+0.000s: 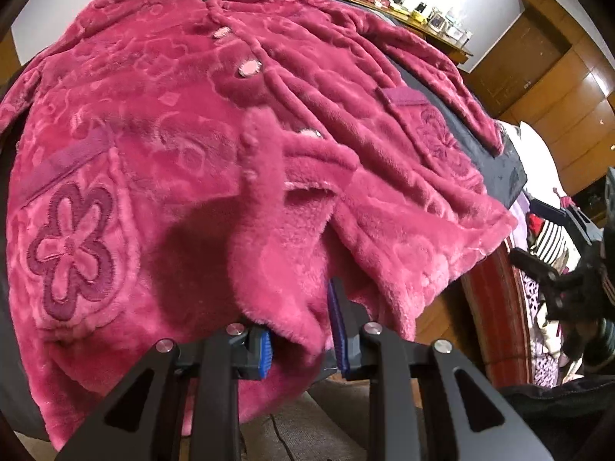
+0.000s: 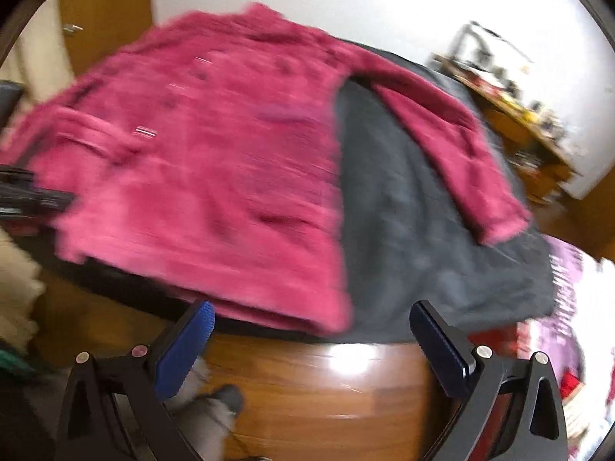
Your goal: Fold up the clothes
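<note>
One jacket (image 1: 184, 123), pink fleece, is all that's in play, and honestly the folding has barely started. It's lying face up on a dark cloth (image 2: 415, 207) over the desk (image 2: 326, 380), filling most of the left wrist view, buttons up the middle, flower pocket at lower left of the frame. Both sleeves look spread out, the right one trailing toward the upper right in the right wrist view, so no fold is done yet as far as I can tell. The left hand-held gripper (image 1: 303, 342) is clenched on the bottom hem near the front opening, fleece bunched between its blue pads (image 1: 264, 349). The right hand-held gripper (image 2: 311, 330) is released, jaws wide apart, hovering just off the near edge of the desk with nothing in it; that view is blurry. Still left: sleeves in, then folding the body over.
</note>
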Demonstrator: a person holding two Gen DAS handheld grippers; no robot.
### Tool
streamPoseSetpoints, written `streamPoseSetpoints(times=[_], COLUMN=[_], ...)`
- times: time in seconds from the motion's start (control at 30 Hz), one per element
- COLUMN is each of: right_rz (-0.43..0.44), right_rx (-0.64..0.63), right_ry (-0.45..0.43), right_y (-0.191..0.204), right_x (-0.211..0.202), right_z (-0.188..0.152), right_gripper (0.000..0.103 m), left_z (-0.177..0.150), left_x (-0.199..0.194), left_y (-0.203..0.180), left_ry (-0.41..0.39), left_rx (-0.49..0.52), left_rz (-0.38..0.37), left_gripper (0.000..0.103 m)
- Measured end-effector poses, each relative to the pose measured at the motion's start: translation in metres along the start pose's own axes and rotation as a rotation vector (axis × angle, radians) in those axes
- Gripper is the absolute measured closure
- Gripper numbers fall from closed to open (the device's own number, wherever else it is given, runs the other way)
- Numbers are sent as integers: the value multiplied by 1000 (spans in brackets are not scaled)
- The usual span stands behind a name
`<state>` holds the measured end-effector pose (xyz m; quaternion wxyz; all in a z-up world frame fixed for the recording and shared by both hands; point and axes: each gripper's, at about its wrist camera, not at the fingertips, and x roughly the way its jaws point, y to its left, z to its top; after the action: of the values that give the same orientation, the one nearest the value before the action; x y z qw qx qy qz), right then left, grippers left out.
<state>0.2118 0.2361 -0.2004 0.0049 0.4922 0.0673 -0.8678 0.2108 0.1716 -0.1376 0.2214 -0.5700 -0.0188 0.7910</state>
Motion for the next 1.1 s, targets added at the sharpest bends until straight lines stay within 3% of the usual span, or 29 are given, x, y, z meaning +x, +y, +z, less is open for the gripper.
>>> streamPoseSetpoints(times=[0.17, 0.27, 0.43, 0.5, 0.77, 0.87, 0.97, 1.03, 1.1], right_rz=[86, 61, 53, 48, 207, 161, 97, 124, 175], right_rx=[34, -40, -223, -278, -209, -303, -403, -374, -319], right_ry=[-68, -60, 65, 33, 107, 112, 105, 101, 103], right_y=[46, 72, 119, 134, 119, 132, 148, 145, 138], right_x=[7, 30, 70, 62, 66, 66, 67, 64, 60], right_z=[41, 58, 48, 36, 20, 11, 0, 0, 3], right_gripper=[0, 0, 0, 0, 0, 0, 0, 0, 0], left_z=[2, 1, -1, -2, 13, 31, 47, 55, 59], left_x=[-15, -22, -33, -41, -91, -93, -76, -57, -35], left_y=[8, 11, 21, 26, 50, 67, 89, 97, 86], left_ry=[-21, -29, -48, -65, -199, -251, -242, -206, -149], left_rx=[-31, -35, -62, -76, -143, -174, -247, -285, -258], left_rz=[-16, -17, -21, -23, -61, -17, -14, -33, -47], left_gripper=[75, 75, 75, 75, 73, 66, 66, 66, 66])
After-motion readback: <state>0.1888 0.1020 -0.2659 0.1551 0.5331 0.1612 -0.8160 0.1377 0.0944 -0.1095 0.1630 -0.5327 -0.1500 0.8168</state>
